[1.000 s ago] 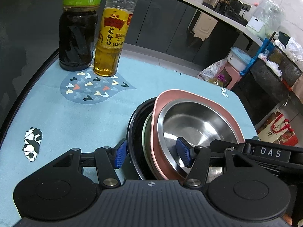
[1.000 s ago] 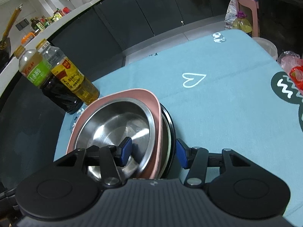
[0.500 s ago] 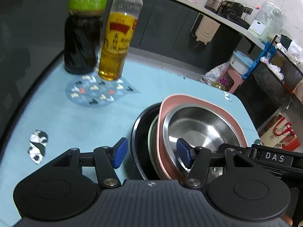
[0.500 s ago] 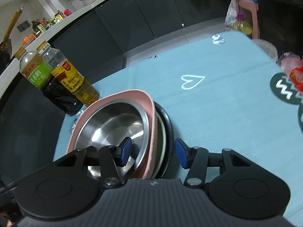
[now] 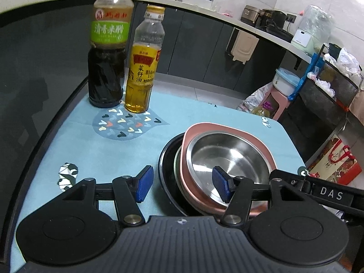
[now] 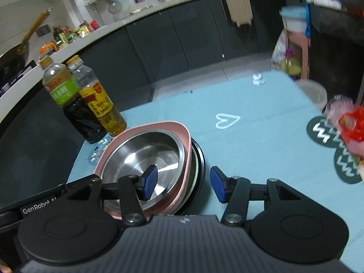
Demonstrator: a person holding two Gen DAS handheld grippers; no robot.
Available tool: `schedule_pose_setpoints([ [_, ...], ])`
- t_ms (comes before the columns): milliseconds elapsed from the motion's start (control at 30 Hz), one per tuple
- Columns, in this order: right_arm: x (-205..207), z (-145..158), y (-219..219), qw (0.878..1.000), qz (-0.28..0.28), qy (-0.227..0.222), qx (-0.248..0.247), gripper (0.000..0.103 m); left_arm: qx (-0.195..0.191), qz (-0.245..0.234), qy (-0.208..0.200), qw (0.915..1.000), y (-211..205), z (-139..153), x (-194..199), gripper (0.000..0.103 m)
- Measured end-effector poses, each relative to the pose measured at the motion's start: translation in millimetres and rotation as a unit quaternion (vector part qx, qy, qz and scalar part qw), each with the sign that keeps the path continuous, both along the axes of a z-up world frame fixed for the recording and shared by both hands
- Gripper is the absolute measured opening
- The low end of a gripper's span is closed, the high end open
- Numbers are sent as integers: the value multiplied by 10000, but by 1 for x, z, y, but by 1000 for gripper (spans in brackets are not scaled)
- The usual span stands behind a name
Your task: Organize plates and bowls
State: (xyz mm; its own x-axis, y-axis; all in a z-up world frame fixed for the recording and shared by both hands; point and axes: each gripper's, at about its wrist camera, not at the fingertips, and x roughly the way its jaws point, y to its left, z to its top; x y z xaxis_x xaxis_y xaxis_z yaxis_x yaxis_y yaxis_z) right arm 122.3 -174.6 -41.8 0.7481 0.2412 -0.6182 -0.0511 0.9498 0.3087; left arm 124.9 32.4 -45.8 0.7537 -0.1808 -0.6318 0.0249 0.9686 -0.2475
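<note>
A stack of dishes rests on the blue tablecloth. A steel bowl sits in a pink squarish bowl, over a pale plate and a black plate. My left gripper straddles the stack's left rim. One blue pad hangs inside the steel bowl, the other stands outside with cloth showing between it and the black plate. My right gripper straddles the opposite rim of the steel bowl the same way, clear of the black plate. Both are open, and neither presses on the dishes.
A dark vinegar bottle and a yellow oil bottle stand together at the table's far left corner. A blurred red packet lies at the right edge. Beyond the table stand dark cabinets and a pink stool.
Both grippers have drawn back and upward, so the bottles and the stack sit lower in each view. The stack stays on the cloth. The jaws keep their width.
</note>
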Motion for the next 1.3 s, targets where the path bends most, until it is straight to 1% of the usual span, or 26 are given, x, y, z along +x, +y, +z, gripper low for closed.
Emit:
schedule_pose_setpoints([
  [133,-13,8,5,9998,105,-156,-102,52,153,-19,-91,9998,-3,7,-14,54],
  [433,-39,19,15,9993,171,-313,-138,53,323,-137,-265,9990,-5,18,-44,55],
  [567,-51,24,21,9985,190,-446,-258,54,399,-161,-342,9985,-6,21,-57,55],
  [600,-54,25,24,9982,202,-487,-299,55,444,-146,-359,9983,-6,21,-60,55],
  [767,-69,30,32,9968,217,-632,-449,55,904,23,-504,9946,-10,27,-77,55],
  [833,-73,31,34,9963,201,-674,-501,56,984,26,-567,9935,-10,29,-82,55],
  [967,-83,32,38,9958,176,-706,-558,56,913,0,-618,9939,-8,32,-93,55],
  [1133,-98,34,42,9955,167,-735,-570,56,955,32,-667,9932,-9,36,-106,55],
  [1300,-112,37,43,9948,140,-822,-576,56,893,-38,-686,9936,-10,39,-121,55],
])
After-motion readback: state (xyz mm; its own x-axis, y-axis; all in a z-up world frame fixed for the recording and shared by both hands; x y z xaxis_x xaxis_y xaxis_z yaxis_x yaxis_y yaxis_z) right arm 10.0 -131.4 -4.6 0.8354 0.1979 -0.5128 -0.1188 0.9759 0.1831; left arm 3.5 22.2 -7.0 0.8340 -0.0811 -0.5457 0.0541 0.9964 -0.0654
